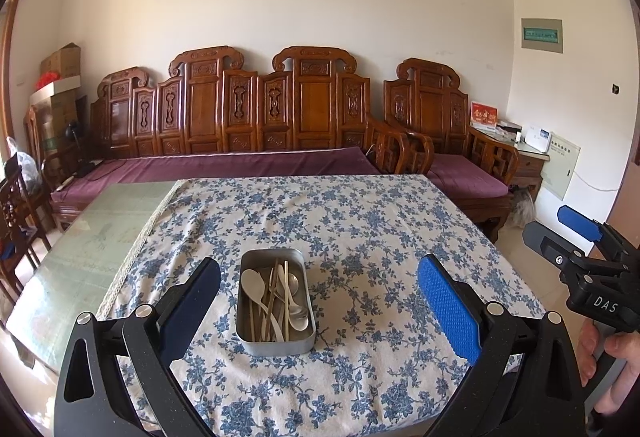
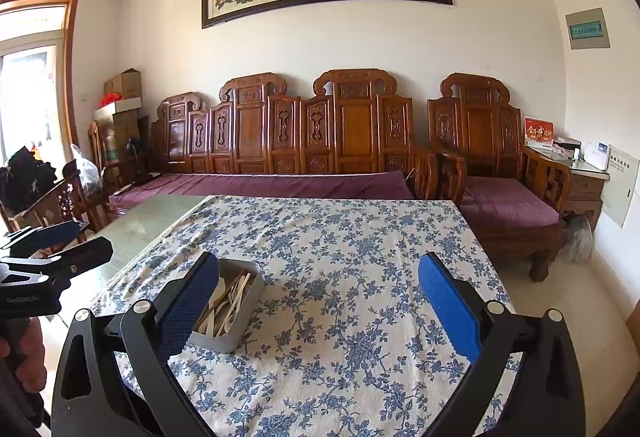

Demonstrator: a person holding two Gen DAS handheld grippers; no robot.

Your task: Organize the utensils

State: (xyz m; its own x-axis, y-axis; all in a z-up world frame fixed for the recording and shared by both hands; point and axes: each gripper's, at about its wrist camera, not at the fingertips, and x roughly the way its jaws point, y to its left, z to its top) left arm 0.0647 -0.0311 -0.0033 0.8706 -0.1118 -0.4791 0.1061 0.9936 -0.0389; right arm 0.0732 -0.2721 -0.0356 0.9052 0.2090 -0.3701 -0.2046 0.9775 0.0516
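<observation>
A rectangular metal tin (image 1: 246,339) stands on the blue floral tablecloth (image 1: 360,237). It holds several spoons (image 1: 256,287) and chopsticks (image 1: 276,301), mixed together. My left gripper (image 1: 318,285) hovers open just in front of the tin, which shows between its fingers. My right gripper (image 2: 318,285) is open too, with nothing held, to the right of the tin (image 2: 240,329); its left finger (image 2: 188,305) covers part of the tin. In the left wrist view the right gripper (image 1: 576,233) appears at the right edge, held by a hand (image 1: 612,357).
Left of the cloth, bare green glass tabletop (image 1: 88,237) shows. A carved wooden sofa (image 1: 240,109) with purple cushions runs behind the table, and an armchair (image 1: 452,141) stands at the right. Cardboard boxes (image 1: 60,77) are stacked in the far left corner.
</observation>
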